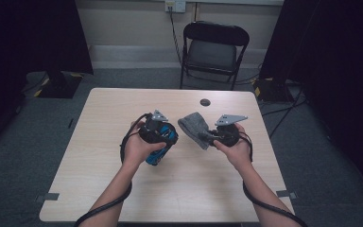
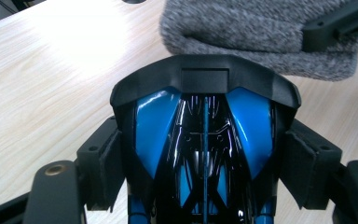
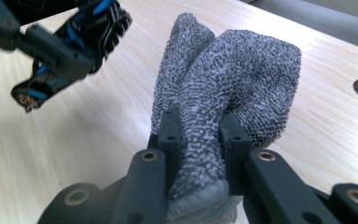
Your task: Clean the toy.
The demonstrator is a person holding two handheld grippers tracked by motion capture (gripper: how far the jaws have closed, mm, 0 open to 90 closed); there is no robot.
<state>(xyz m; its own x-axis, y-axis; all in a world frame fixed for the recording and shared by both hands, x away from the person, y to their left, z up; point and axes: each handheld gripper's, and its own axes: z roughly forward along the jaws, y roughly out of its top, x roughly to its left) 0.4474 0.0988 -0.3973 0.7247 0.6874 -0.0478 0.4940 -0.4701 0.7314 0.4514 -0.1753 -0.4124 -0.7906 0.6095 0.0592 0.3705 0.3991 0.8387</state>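
Now the left gripper (image 1: 157, 135) has its fingers (image 2: 103, 172) clamped on a blue and black toy car (image 2: 204, 149), one pad on each flank; in the high view the car (image 1: 160, 150) hangs just above the tabletop (image 1: 123, 109), near its centre, nose toward 7 o'clock. At 3 o'clock from it, close by, the right gripper (image 1: 208, 135) has its fingers (image 3: 168, 133) pinched tight on a grey sock (image 3: 223, 88), bunching the knit between them. The sock (image 1: 194, 126) sticks out toward 10 o'clock from that gripper, its free end near the car. A small dark hole (image 1: 205, 102) sits in the tabletop at 12 o'clock from the sock.
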